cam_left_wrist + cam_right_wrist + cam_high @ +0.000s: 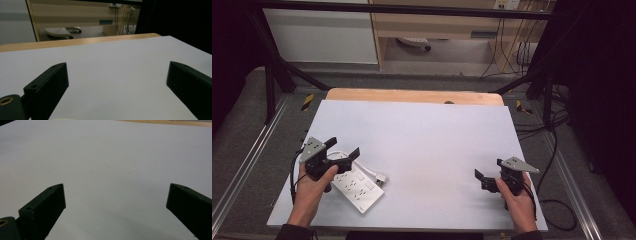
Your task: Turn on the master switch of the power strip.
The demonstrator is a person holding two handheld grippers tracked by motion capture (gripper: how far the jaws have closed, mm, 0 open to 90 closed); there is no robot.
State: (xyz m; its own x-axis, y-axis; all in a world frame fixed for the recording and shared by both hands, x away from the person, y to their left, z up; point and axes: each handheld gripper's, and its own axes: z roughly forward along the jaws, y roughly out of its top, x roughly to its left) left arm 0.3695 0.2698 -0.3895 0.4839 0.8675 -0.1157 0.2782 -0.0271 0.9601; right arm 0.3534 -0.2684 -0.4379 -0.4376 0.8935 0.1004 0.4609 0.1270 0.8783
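High view showed the left tool [346,146] held over the near left part of the white worktop [427,135], its jaws spread wide with nothing between them. Just below and beside it lay a white power strip [357,186] — flat on the worktop, set at a slant, with its short white cable [374,175] curling off toward the right. The person's left hand [312,187] gripped the tool's body, and part of the strip's near end sat under that hand, so whether tool and strip touched could not be told.

The right tool [488,170] was well apart from the strip, near the right edge of the worktop, held by the right hand [517,192]. Its jaws also stood wide and held nothing.

In the left gripper view the two black jaws rose far apart at either side, with bare white surface between them and the wooden edge of the table [75,42] beyond — a small pale sliver at the bottom edge was too little to identify. The right gripper view gave the same picture: jaws wide, plain white worktop between.
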